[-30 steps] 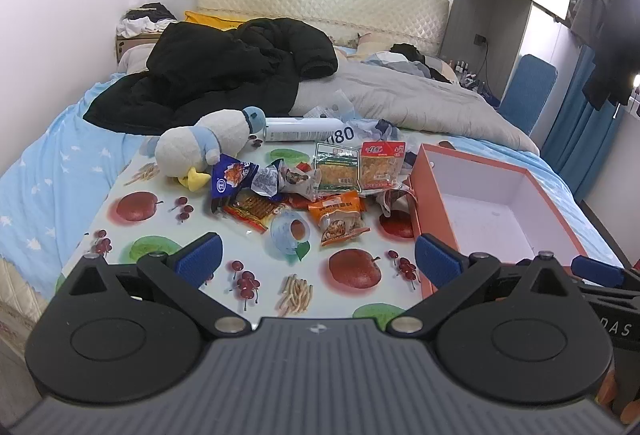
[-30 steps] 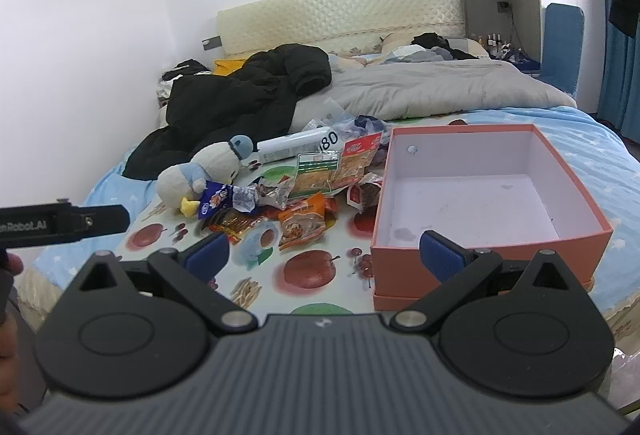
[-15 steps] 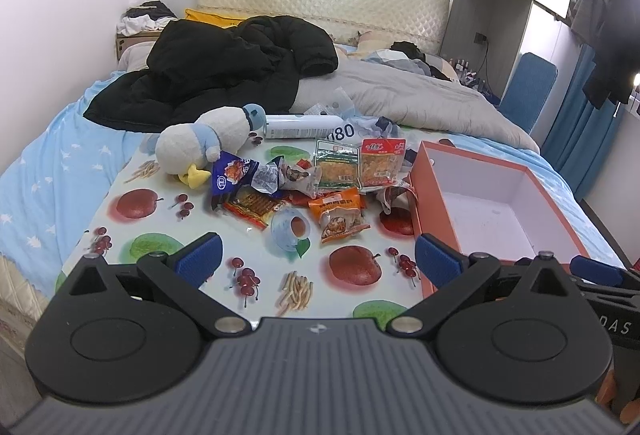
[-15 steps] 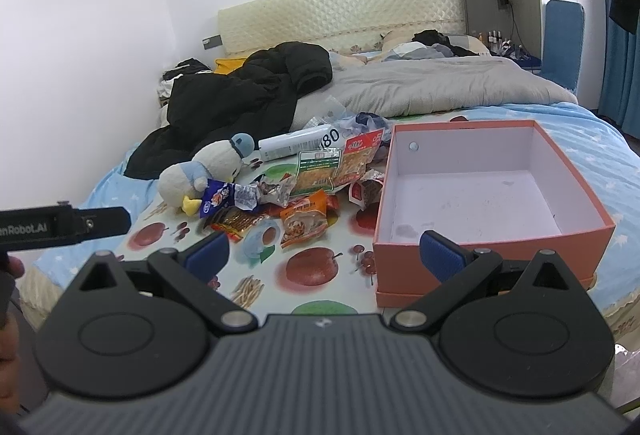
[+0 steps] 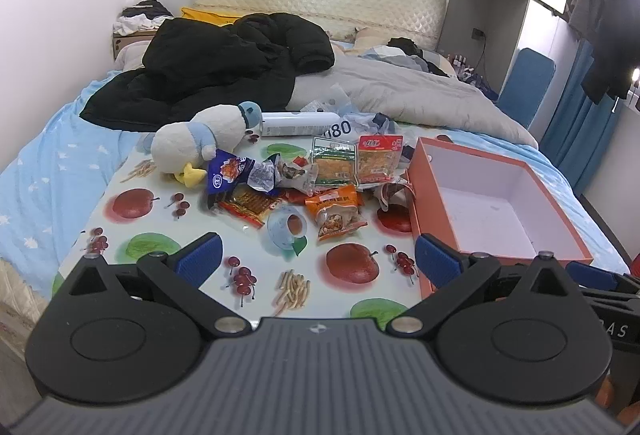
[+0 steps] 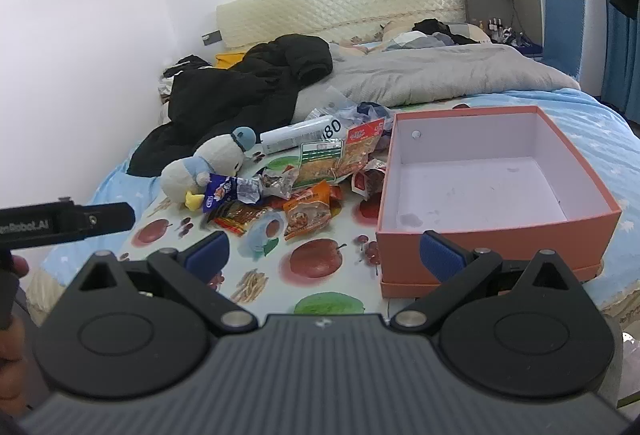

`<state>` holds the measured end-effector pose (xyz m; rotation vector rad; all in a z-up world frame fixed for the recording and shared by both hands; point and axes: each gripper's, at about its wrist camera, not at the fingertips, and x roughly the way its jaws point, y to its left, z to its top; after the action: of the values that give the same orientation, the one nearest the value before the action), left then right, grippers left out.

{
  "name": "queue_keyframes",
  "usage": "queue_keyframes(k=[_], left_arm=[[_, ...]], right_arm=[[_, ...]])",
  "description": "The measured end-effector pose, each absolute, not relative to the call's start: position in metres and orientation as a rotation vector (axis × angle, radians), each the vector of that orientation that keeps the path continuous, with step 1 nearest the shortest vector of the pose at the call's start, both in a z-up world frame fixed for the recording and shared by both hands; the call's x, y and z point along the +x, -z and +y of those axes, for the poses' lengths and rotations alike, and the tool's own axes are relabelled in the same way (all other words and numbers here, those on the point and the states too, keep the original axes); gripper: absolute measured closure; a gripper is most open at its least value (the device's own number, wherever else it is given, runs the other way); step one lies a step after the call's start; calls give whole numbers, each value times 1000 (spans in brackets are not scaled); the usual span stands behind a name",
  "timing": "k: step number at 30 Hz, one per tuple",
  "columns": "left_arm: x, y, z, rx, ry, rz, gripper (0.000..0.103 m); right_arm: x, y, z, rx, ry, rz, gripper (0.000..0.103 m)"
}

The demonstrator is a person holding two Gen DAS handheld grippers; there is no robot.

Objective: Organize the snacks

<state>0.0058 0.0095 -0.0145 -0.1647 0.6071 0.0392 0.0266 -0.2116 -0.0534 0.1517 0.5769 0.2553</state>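
Jaws of the left gripper [image 5: 316, 259] and right gripper [image 6: 324, 253] stand spread wide and empty, hovering low over the near edge of the fruit-print table [image 5: 160, 219]. Beyond lies the snack pile [image 5: 304, 183], packets overlapping and labels illegible, left of the empty orange box [image 6: 492, 231]; a plush duck [image 5: 200, 143] sits behind.

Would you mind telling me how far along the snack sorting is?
Nothing looks done yet: the orange box holds no snacks. Nothing is in hand either; the left hand-held gripper and right hand-held gripper are both open. The whole snack pile on the fruit-print cloth remains to sort.
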Motion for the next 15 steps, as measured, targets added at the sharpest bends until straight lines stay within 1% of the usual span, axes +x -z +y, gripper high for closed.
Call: queue_keyframes(k=[15], left_arm=[[31,25,7,-165,-27,643,0]], right_arm=[[38,67,-217,210,-311,616,0]])
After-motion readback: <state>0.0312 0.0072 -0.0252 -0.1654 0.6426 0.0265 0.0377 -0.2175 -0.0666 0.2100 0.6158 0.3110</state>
